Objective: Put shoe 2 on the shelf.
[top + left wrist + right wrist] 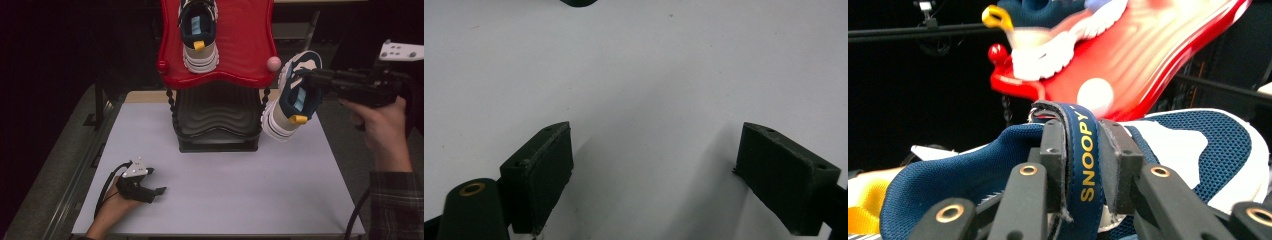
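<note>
Navy-and-white mesh sneaker [294, 98] with a yellow heel tab hangs in the air at the right of the high view, heel low and toward the person, toe up and away, just beside the right edge of the red moulded plastic shelf [250, 45] of a two-tier shoe rack. The right gripper [312, 76] comes in from the right and holds it from above: in the right gripper view its two black jaws are clamped on the shoe's navy strap [1083, 150], printed SNOOPY in yellow, with the padded collar to the left and the white-trimmed toe to the right. The person's right hand [380, 120], in a plaid sleeve, carries that gripper at the height of the red shelf.

A second matching sneaker [199, 35] sits on the red shelf, heel toward the person, its yellow tab at the near end. A pale pink ball knob [273, 63] marks the shelf's right front corner, close to the held shoe's toe. Below it, the black ribbed lower shelf [217, 117] rests on the white table top [240, 195].

The left gripper [159, 191] lies low over the table near its front left corner, well apart from both shoes. In the left gripper view its jaws stand wide apart with bare table between them.
</note>
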Tool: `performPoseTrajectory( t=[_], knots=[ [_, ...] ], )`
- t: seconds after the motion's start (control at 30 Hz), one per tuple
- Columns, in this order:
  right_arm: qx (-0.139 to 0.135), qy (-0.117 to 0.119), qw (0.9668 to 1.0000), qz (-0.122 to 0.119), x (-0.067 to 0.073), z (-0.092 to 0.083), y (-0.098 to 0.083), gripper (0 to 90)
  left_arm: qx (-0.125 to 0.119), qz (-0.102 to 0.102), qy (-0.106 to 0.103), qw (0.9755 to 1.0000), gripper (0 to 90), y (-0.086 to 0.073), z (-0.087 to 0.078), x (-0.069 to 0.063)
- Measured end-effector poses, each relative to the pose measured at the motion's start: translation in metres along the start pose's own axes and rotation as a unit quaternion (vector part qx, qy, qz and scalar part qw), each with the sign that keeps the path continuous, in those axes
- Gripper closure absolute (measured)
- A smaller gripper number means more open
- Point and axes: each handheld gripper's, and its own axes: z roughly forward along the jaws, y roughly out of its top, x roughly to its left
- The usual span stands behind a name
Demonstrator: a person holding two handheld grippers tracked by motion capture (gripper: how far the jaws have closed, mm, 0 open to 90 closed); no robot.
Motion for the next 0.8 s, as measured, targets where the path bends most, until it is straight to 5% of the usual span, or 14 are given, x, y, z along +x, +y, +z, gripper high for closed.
performPoseTrajectory(
  t=[0.47, 0.8],
  knots=[
    [-0.035, -0.006, 0.9986, -0.04, 0.001, -0.002, 0.073, 73.4, 0.003, 0.004, 0.001, 1.0, 14.4, 0.0, 0.0, 0.0],
    [-0.037, 0.018, 0.9973, -0.061, -0.006, 0.04, 0.117, 73.4, 0.002, 0.002, 0.0, 1.0, 14.4, 0.0, 0.0, 0.0]
  ],
)
